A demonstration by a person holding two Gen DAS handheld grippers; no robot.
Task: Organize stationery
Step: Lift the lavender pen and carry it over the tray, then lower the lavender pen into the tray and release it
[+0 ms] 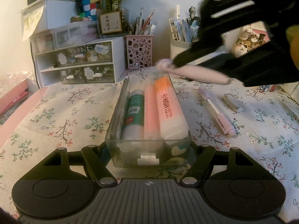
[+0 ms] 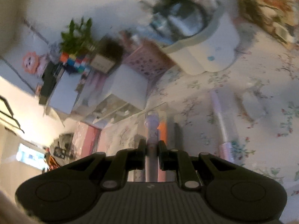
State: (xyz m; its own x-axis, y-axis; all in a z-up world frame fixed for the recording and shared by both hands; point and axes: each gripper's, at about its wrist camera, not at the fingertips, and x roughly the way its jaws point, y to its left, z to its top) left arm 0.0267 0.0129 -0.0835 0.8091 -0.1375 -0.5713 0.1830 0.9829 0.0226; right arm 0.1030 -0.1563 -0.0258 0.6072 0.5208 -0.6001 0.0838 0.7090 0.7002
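the left gripper [image 1: 149, 155] clamps the near end of a clear plastic drawer tray [image 1: 119, 112], its fingers pressed against both side walls. inside the tray lie a glue stick [image 1: 133, 112], a pink highlighter [image 1: 150, 112] and an orange-capped highlighter [image 1: 168, 110], side by side. the right gripper [image 2: 151, 149] pinches a lilac pen [image 2: 151, 130] between its fingers — held in the air over the tray's far end, blurred. on the floral tablecloth [image 1: 65, 112], right of the tray, rest a pink mechanical pencil [image 1: 216, 112] and an eraser [image 1: 233, 102].
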